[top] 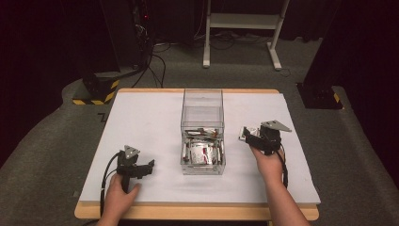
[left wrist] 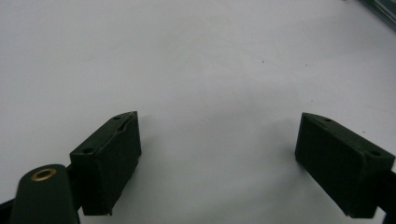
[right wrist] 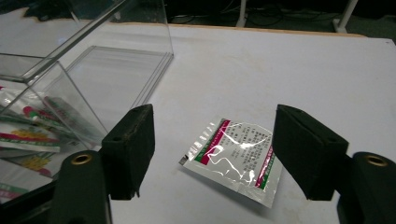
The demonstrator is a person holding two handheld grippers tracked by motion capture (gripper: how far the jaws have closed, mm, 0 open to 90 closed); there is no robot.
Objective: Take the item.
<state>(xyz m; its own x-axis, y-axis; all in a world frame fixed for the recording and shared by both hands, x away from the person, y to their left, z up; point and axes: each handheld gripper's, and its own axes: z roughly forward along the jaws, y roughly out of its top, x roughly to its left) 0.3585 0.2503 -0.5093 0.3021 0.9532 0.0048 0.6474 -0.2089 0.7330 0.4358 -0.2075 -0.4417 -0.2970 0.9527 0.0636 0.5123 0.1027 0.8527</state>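
Observation:
A clear plastic box (top: 203, 132) stands mid-table with several silver, red and green packets (top: 202, 151) in its near half. One more shiny packet (right wrist: 233, 156) lies flat on the white table just right of the box. My right gripper (right wrist: 215, 154) hovers over that packet, jaws wide open on either side of it, not touching it. In the high view the right gripper (top: 254, 136) is beside the box's right wall. My left gripper (top: 146, 167) rests low at the front left, open, with bare white table between its pads (left wrist: 112, 163).
The box's clear wall (right wrist: 70, 79) stands close to the right gripper's left jaw. The white sheet (top: 141, 122) covers a wooden table. Behind the table are a white desk frame (top: 244, 28), cables and black stands with yellow-black striped bases (top: 96, 92).

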